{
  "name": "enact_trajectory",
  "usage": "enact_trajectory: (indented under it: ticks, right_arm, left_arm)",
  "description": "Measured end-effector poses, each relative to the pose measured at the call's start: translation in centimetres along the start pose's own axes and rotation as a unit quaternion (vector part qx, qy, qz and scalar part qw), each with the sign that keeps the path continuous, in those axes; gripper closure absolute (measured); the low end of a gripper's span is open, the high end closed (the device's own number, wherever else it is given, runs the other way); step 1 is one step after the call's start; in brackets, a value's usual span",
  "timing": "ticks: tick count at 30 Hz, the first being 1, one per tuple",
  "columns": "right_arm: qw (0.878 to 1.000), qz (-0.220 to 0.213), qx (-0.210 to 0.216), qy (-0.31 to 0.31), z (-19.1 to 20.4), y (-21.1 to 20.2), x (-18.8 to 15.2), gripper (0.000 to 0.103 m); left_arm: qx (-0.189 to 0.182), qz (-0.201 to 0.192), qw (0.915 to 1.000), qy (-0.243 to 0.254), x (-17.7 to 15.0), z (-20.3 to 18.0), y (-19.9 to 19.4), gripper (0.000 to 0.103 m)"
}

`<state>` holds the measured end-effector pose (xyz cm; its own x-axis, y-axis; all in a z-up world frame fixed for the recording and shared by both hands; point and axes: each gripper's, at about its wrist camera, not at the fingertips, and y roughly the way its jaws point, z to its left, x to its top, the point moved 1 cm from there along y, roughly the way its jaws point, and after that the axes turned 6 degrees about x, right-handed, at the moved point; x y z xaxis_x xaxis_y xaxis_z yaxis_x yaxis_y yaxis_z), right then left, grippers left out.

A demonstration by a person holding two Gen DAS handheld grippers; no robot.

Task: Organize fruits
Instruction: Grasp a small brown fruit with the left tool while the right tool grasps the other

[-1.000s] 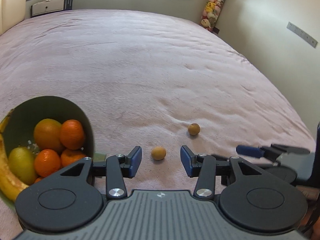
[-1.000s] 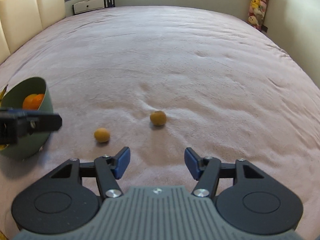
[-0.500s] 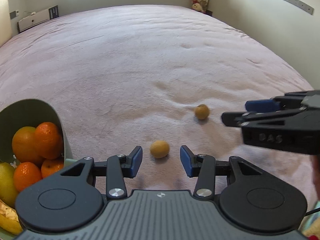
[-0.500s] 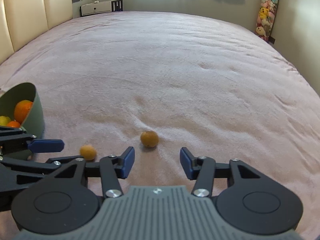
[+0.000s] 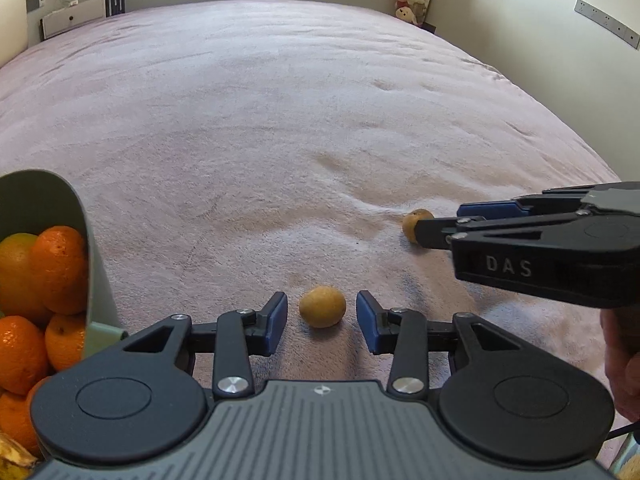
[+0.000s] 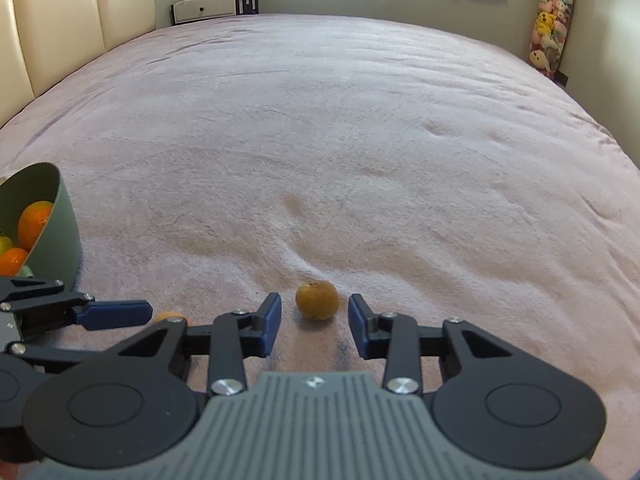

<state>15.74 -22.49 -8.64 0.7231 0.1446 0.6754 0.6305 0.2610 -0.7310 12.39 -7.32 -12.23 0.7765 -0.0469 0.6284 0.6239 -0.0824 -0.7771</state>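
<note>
Currently my left hand-held gripper and right hand-held gripper, both open and empty, straddle one small fruit each, awaiting closure.

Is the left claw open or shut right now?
Open: the left claw has its blue pads spread either side of the small yellow fruit, with gaps showing.

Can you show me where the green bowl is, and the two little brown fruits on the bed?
Bowl (image 5: 94, 272), left wrist view, on its green rim.
Near fruit (image 5: 322, 306), left wrist view, middle of its skin.
Far fruit (image 6: 317, 300), right wrist view, middle of its skin.
</note>
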Motion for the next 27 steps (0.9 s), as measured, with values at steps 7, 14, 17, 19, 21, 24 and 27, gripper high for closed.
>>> enact_trajectory:
  ticks: [7,14,17,19,21,24,27]
  right_arm:
    - [1.000,0.005,0.000,0.009,-0.3,0.9,0.0,0.069]
    - [1.000,0.009,0.004,0.014,-0.6,1.6,0.1,0.069]
    - [1.000,0.012,0.005,0.010,-0.5,2.0,0.0,0.071]
    - [1.000,0.015,0.005,0.012,-0.5,2.3,0.0,0.075]
    - [1.000,0.017,0.002,0.013,-0.7,2.5,-0.1,0.078]
    - [1.000,0.017,0.004,0.021,-1.0,2.6,-0.2,0.078]
    - [1.000,0.016,0.005,0.020,-1.0,2.7,-0.2,0.078]
  left_arm:
    - [-0.007,0.007,0.9999,-0.001,0.0,0.1,0.9,0.073]
    - [-0.013,0.011,0.9999,0.002,0.2,0.1,0.9,0.074]
    - [-0.011,0.015,0.9998,0.005,0.3,0.1,0.9,0.074]
    - [-0.010,0.017,0.9998,0.006,0.3,0.0,1.0,0.074]
    - [-0.011,0.019,0.9998,0.005,0.3,0.0,1.1,0.074]
    - [-0.012,0.020,0.9997,0.006,0.4,0.0,1.1,0.074]
    - [-0.012,0.022,0.9997,0.007,0.4,0.1,1.0,0.074]
